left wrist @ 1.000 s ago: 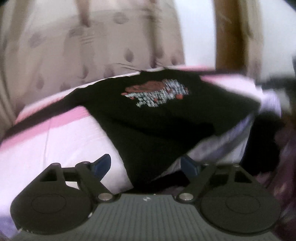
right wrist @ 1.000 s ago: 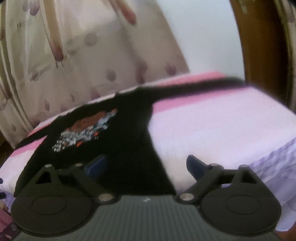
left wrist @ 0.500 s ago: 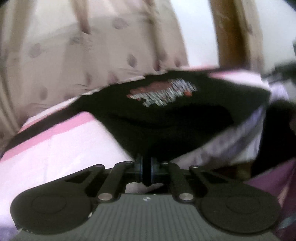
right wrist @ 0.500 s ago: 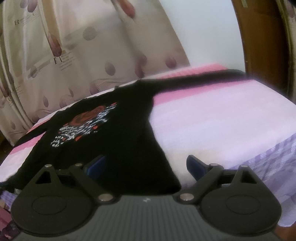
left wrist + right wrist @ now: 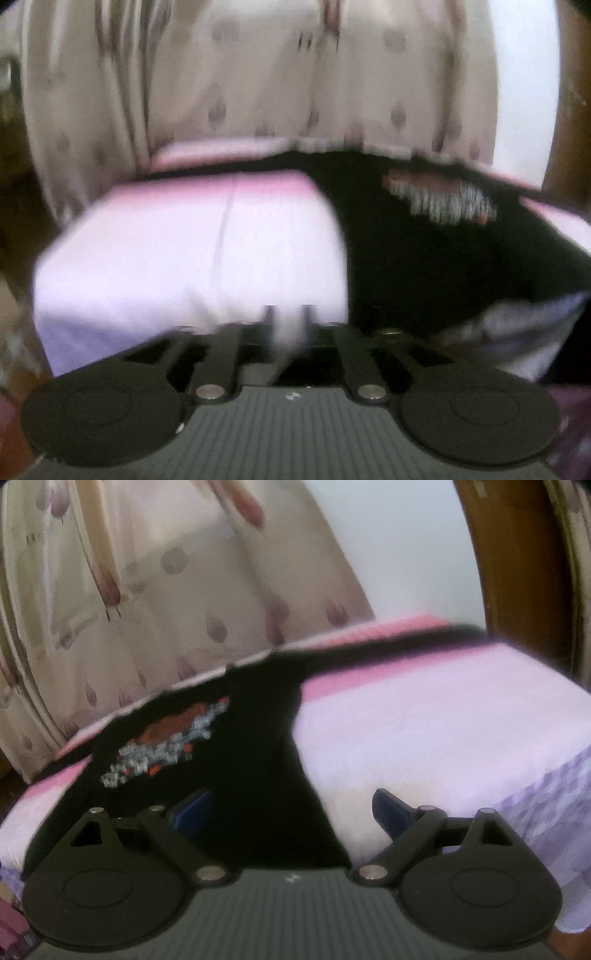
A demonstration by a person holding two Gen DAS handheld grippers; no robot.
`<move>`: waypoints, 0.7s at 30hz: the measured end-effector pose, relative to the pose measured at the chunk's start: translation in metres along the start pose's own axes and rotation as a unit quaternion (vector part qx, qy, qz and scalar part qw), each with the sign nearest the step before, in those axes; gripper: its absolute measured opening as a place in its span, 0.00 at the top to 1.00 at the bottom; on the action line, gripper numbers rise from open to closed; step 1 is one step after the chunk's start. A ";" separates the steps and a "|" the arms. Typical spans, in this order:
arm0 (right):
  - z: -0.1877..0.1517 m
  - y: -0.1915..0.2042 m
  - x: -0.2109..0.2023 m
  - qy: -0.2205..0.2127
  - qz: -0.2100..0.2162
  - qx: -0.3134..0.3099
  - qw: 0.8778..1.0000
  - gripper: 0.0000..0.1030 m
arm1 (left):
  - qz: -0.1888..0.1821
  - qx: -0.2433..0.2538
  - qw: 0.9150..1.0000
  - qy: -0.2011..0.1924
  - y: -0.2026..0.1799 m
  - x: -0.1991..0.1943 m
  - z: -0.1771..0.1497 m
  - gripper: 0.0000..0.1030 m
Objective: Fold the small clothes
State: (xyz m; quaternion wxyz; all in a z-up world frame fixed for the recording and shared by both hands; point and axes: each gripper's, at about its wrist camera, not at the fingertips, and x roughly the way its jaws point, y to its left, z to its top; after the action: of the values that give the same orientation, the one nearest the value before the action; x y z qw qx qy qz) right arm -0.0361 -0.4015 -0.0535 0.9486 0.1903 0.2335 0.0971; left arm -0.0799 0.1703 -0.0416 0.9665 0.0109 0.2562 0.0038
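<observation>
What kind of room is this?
Probably a bedroom. A bed with a pink and lilac sheet fills the view, a patterned curtain hangs behind it, and a black shirt lies spread on the bed.

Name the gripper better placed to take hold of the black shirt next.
Right. The right gripper is open, with the black shirt lying between its fingers. The left gripper, blurred and nearly closed, faces the bare pink sheet, the shirt off to its side.
</observation>
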 end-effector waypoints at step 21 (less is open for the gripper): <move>0.146 -0.253 0.089 -0.133 -0.042 0.345 0.928 0.13 | -0.122 -0.091 0.987 -0.052 -0.100 0.221 0.115 0.03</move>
State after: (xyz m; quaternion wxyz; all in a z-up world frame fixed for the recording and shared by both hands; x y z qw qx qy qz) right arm 0.1356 -0.6532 -0.0729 0.8497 0.5073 0.1320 -0.0558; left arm 0.1692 0.0706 -0.0539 0.9687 -0.1080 0.2036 -0.0917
